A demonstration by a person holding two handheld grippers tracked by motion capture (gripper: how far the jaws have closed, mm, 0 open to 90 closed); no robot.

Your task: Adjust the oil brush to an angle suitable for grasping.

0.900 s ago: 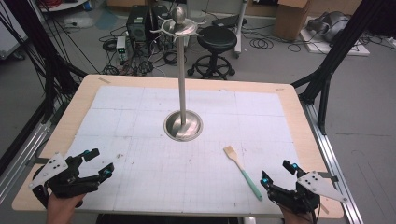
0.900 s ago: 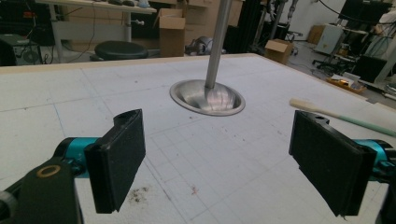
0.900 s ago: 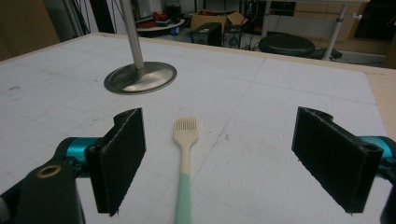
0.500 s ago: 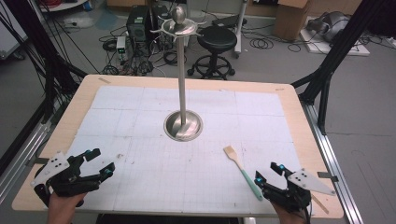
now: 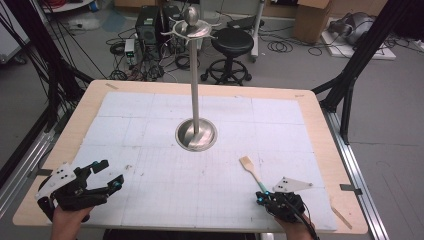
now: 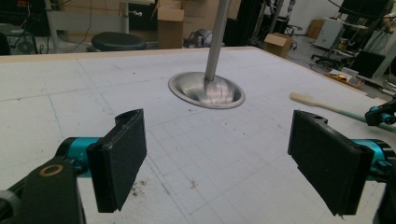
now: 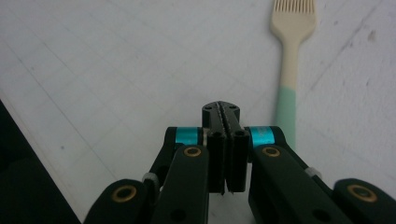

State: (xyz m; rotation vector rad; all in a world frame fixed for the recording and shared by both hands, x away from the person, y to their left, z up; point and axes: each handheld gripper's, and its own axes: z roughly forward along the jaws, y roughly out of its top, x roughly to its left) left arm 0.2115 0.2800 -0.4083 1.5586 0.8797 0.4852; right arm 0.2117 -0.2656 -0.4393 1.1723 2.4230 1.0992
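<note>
A metal stand (image 5: pixel 194 75) rises from a round base (image 5: pixel 196 135) mid-table; the base (image 6: pixel 207 90) also shows ahead in the left gripper view. A brush (image 5: pixel 251 171) with a cream head and mint-green handle lies right of it, seen as brush (image 7: pixel 290 60) and brush (image 6: pixel 313 101). My right gripper (image 5: pixel 260 196) points down at the mat by the handle's near end. Its jaws are shut with nothing between them in the right gripper view (image 7: pixel 221 109), just left of the handle. My left gripper (image 5: pixel 111 172) hovers open at the front left, empty (image 6: pixel 224 163).
A white gridded mat (image 5: pixel 150 115) covers the wooden table (image 5: pixel 320 120). A thin wooden stick (image 5: pixel 342 216) lies at the front right corner. Beyond the far edge stand a black stool (image 5: pixel 232 45) and computer cases (image 5: pixel 150 22). Black frame struts flank both sides.
My right gripper has shifted left toward the brush's handle, tipped downward, and its jaws have gone from open to shut. The left gripper has stayed put.
</note>
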